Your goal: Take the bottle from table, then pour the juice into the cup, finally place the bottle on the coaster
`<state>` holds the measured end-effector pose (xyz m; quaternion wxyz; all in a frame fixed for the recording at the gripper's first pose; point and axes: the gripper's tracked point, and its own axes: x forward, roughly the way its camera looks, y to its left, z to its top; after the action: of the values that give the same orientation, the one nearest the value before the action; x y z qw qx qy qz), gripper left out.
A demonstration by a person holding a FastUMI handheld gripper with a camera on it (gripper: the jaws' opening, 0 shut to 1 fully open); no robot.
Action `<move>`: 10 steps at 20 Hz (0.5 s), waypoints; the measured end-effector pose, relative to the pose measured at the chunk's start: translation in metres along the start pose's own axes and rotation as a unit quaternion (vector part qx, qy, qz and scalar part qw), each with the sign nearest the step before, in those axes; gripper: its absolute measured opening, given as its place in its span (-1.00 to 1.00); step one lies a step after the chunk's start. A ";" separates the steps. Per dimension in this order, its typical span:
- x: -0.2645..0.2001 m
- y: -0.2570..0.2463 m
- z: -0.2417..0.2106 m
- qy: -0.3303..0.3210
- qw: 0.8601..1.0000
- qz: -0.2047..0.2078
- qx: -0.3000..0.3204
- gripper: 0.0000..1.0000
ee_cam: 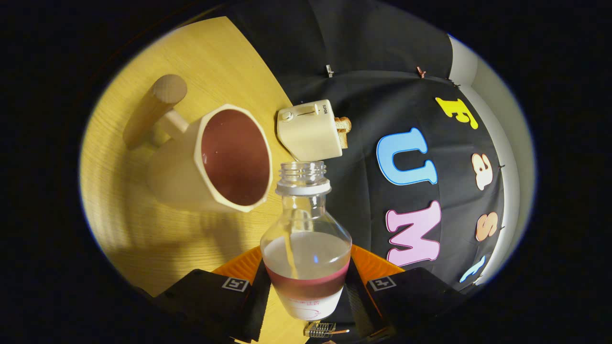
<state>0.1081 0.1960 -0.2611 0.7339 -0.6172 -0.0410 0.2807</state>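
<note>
My gripper [306, 286] is shut on a clear plastic bottle [306, 239], both fingers pressing on its lower body at the pink label band. The bottle is uncapped and holds pale liquid in its lower half; its open neck [303, 177] points forward, away from the fingers. Just beyond the neck and a little to the left stands a cream faceted cup [224, 157] with a reddish-brown inside and a thick wooden handle [154, 111]. The whole view is rolled, so the table and cup appear tilted. The bottle mouth is close to the cup's rim, apart from it.
A small cream toaster [310, 130] with bread in it stands on the yellow wooden table [143, 229] just behind the cup, beyond the bottle's neck. The table's far edge meets the black cloth wall right of it.
</note>
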 end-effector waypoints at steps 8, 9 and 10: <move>0.009 0.000 -0.010 0.012 0.998 0.006 -0.060 0.51; 0.011 -0.001 -0.007 0.011 0.998 0.007 -0.066 0.50; 0.012 -0.001 -0.006 0.009 0.997 0.009 -0.073 0.50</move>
<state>0.1206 0.1963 -0.2649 0.6845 -0.6723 -0.0489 0.2777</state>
